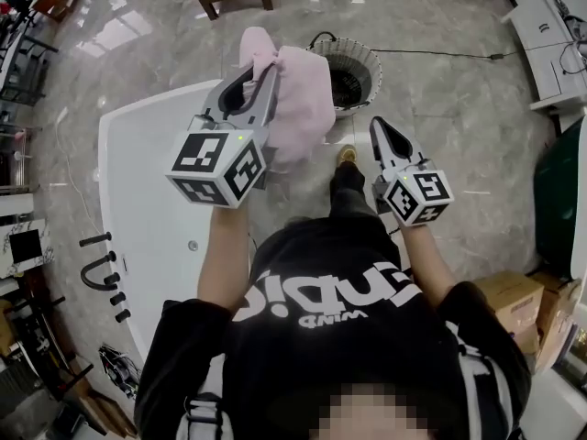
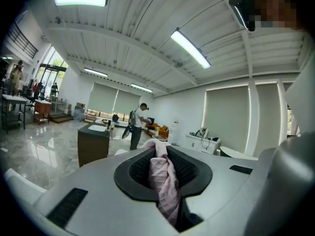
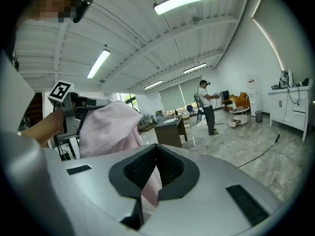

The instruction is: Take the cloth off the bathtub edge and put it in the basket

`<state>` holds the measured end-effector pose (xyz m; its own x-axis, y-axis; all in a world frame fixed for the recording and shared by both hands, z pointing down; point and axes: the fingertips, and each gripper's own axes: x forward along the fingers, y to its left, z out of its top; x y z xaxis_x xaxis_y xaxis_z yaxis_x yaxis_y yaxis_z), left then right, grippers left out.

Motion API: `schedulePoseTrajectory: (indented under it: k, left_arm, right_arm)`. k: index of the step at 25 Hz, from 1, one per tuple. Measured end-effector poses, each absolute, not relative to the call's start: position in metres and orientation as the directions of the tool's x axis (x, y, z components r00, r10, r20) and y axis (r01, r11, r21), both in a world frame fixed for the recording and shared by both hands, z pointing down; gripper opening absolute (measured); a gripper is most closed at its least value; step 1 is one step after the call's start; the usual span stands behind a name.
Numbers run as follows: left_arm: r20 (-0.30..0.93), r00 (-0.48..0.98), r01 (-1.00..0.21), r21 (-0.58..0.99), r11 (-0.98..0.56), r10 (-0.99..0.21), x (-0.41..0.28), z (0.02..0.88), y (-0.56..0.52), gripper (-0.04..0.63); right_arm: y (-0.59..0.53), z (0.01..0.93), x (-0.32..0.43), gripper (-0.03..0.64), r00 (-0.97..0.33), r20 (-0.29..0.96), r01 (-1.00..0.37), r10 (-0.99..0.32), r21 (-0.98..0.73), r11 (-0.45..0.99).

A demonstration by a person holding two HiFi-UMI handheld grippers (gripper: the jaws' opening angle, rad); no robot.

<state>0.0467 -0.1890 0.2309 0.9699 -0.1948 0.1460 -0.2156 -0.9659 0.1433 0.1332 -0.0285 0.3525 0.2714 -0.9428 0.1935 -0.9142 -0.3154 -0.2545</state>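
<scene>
left claw (image 1: 260,73): grasping the pink waffle-weave cloth (image 1: 298,108). its own view has the fabric pinched betw. the ribbed black pads (image 2: 142,168), w/ a fold running from the tips back toward the cam.
right claw (image 1: 379,124): clenched, tips together, nothing pinched. the pink seen thru the gap behind its tips is cloth hanging beyond it.
cloth: off the tub and in the air. it's bunched over left claw's tips and draped to that claw's right, betw. the two claws and clear of the right one.
round white open-weave basket (image 1: 359,51): on the floor just beyond left claw's tips and to their right; ahead of right claw, slightly to its left. the cloth's far edge overlaps the rim in head view; touching or not, can't tell.
white bathtub (image 1: 138,209): below and left of left claw. black tap fittings (image 1: 101,273) sit on its edge, well behind that claw.
head view only: basket, tub, a black cable (image 1: 431,55) on the grey marble floor (image 1: 440,136) past right claw, and how the two claws sit side by side.
left claw view only: the pinch itself, close up.
right claw view only: left claw seen side-on at right claw's left, w/ the cloth hanging off it as a broad sheet.
both claw views: far ahead of the tips there's a standing person (image 2: 138,127) and a dark brown cabinet (image 2: 92,149); strip lights (image 2: 189,48) overhead.
</scene>
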Motion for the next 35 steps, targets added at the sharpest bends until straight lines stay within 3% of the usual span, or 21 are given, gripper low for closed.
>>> schedulePoseTrajectory:
  k: [23, 35]
  left_arm:
    - [0.154, 0.972, -0.199, 0.144, -0.969, -0.176, 0.321, 0.198, -0.236, 0.063]
    - [0.222, 0.975, -0.068, 0.169, -0.983, -0.029, 0.384, 0.229, -0.248, 0.064]
  right_arm:
    - [-0.078, 0.334, 0.409, 0.011, 0.281, 0.162, -0.901, -0.946, -0.296, -0.318]
    - [-0.093, 0.339, 0.450, 0.011, 0.394, 0.190, -0.849, -0.899, -0.301, -0.435]
